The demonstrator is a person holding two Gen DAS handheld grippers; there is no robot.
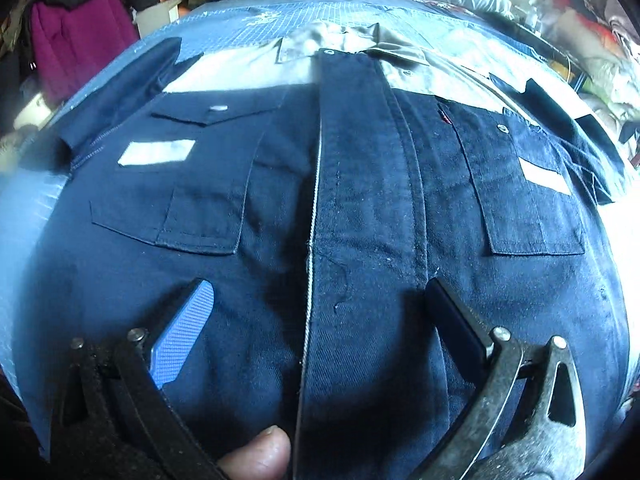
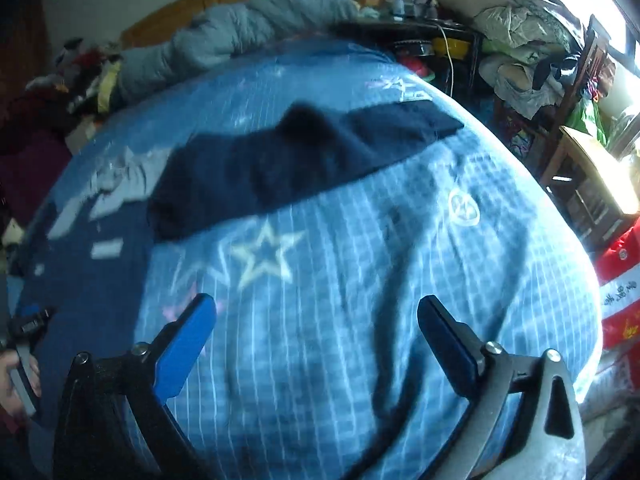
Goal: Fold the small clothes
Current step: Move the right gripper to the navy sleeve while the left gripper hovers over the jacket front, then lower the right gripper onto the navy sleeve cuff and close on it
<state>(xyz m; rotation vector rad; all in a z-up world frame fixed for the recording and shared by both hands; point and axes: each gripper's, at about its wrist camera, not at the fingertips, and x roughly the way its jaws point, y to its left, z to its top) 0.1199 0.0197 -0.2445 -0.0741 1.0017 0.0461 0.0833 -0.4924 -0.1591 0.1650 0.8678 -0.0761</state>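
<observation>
Left wrist: both hand-held grippers (image 1: 320, 304) (image 2: 316, 316) gape wide, empty, over twill navy shirt (image 1: 280, 200).

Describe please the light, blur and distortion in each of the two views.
Left wrist view: sharp, shirt bulged by fisheye, sunlit band across its grey yoke, shadow near the jaws. Right wrist view: motion-blurred bedsheet, strong window glare at the right edge.

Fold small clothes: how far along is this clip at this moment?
Done: the navy work shirt lies spread front-up on the blue bedsheet, sleeve stretched out. In hand: nothing; the left gripper hovers open over the placket, the right gripper open over sheet. Left: every fold.
</observation>
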